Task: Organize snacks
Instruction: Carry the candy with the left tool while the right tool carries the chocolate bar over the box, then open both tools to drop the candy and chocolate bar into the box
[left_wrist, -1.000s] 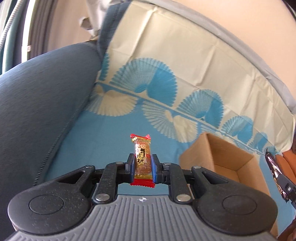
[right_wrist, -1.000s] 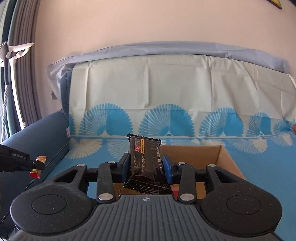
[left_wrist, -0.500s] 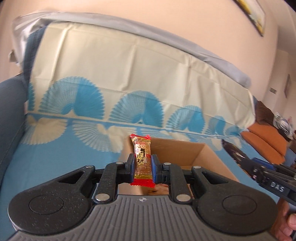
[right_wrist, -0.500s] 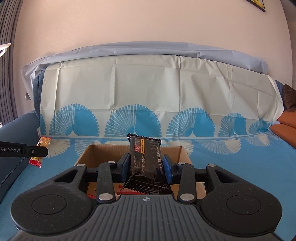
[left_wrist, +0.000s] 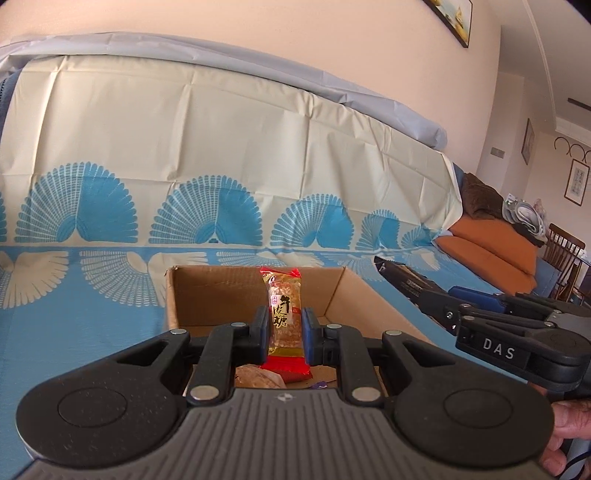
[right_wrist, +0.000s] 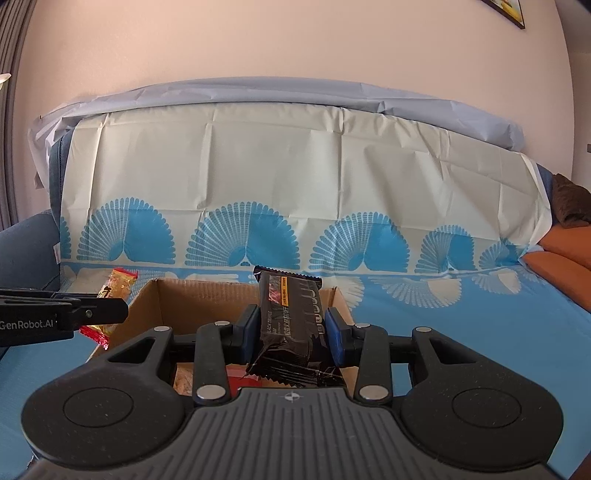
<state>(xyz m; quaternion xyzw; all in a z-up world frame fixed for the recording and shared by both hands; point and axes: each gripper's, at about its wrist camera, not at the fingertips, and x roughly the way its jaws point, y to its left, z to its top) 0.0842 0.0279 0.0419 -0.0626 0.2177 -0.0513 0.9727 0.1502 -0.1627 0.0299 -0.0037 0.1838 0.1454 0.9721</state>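
Note:
My left gripper (left_wrist: 284, 328) is shut on a small gold and red candy packet (left_wrist: 283, 314), held upright above the open cardboard box (left_wrist: 218, 291). My right gripper (right_wrist: 291, 328) is shut on a black snack bar (right_wrist: 291, 317), held over the same box (right_wrist: 199, 299). In the right wrist view the left gripper (right_wrist: 92, 314) reaches in from the left with its candy (right_wrist: 116, 284) at the box's left rim. In the left wrist view the right gripper (left_wrist: 424, 291) reaches in from the right. Some snacks lie inside the box (left_wrist: 258, 376).
The box stands on a sofa seat covered by a blue and cream fan-patterned cloth (left_wrist: 92, 288). The sofa back (right_wrist: 280, 166) rises behind it. Orange cushions (left_wrist: 491, 251) lie at the far right, and a dark blue armrest (right_wrist: 26, 243) at the left.
The left gripper has swung from the sofa's left side to over the box with its candy. The right gripper has stayed above the box, shifting slightly; both keep their hold.

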